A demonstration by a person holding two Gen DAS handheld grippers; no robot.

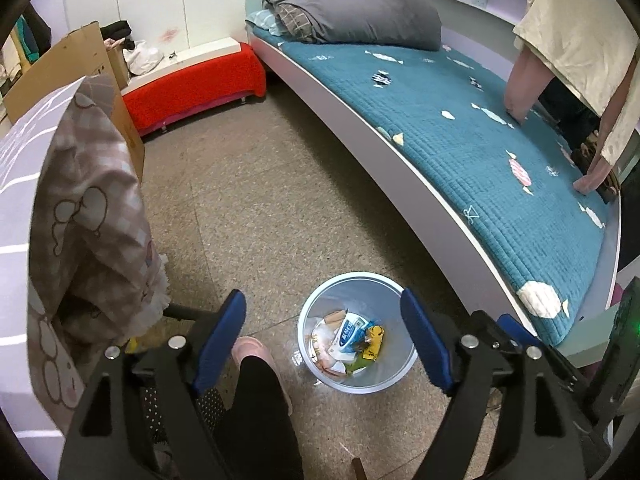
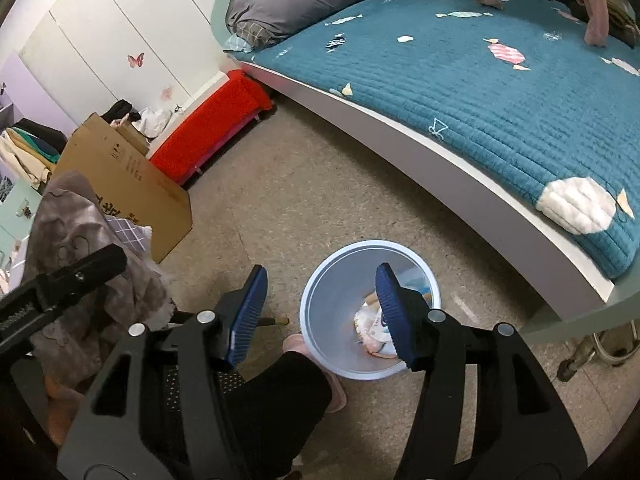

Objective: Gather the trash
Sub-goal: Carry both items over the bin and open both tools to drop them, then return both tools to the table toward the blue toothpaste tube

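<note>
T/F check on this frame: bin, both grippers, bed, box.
1. The bin holds wrappers. True.
2. The left gripper is shut on a wrapper. False: its jaws stand apart with nothing between them.
3. The right gripper is open and empty. True.
4. The bin sits on the bed. False: it stands on the floor beside the bed.
5. The cardboard box is right of the bin. False: it is to the left.

The left gripper (image 1: 324, 320) hangs with jaws wide and empty above a pale bin (image 1: 356, 384) holding wrappers (image 1: 352, 340), beside a slipper (image 1: 252, 350) and the teal bed (image 1: 460, 140).
</note>
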